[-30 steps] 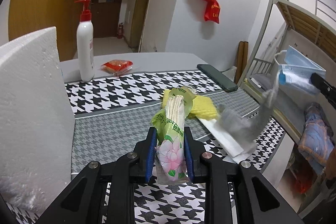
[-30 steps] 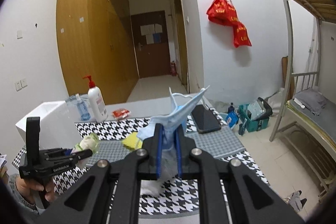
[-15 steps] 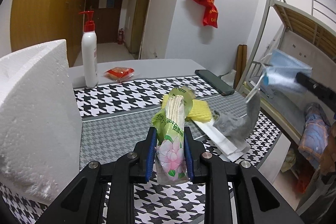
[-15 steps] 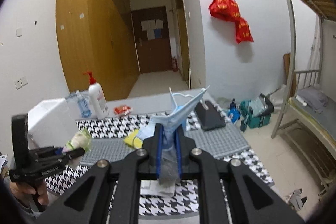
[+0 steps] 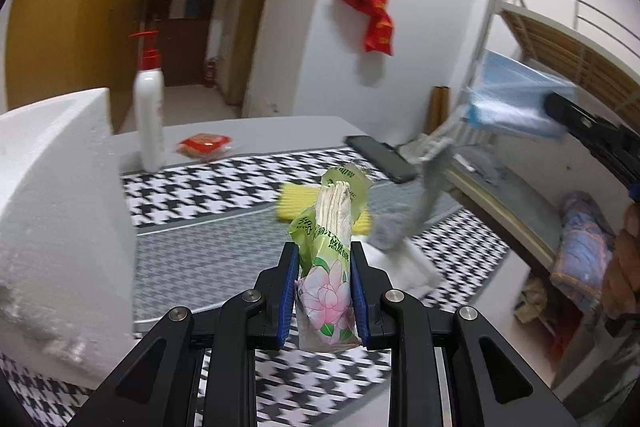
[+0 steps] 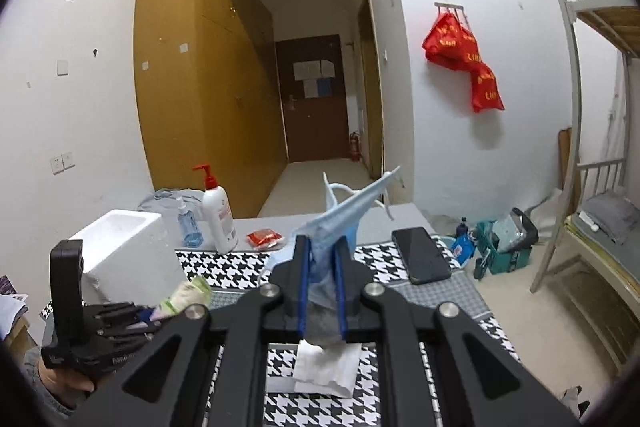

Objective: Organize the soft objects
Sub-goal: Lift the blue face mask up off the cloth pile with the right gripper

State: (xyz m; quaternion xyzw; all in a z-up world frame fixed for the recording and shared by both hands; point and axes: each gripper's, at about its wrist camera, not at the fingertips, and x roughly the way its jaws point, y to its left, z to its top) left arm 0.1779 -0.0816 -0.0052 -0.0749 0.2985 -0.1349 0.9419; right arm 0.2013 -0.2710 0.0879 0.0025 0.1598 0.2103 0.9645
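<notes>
My left gripper [image 5: 324, 291] is shut on a green flowered tissue pack [image 5: 330, 255], held upright above the houndstooth table [image 5: 208, 191]. It also shows in the right wrist view [image 6: 188, 293], near the white foam box [image 6: 124, 247]. My right gripper [image 6: 322, 285] is shut on a blue face mask [image 6: 344, 211], and a grey cloth [image 6: 322, 323] hangs below its jaws. In the left wrist view the mask [image 5: 512, 103] is high at the right with the grey cloth [image 5: 412, 211] dangling over the table. A yellow sponge [image 5: 296, 203] lies behind the tissue pack.
The white foam box [image 5: 56, 219] fills the left. A white pump bottle [image 5: 149, 115] and a red packet [image 5: 204, 143] stand at the back. A black phone [image 6: 420, 255] lies at the right. A white paper packet [image 6: 324, 367] lies under the cloth. A bunk bed [image 5: 540, 131] stands at the right.
My right gripper has risen with the mask, and the grey cloth now hangs off the table. My left gripper has drawn back and left, so the foam box looms larger.
</notes>
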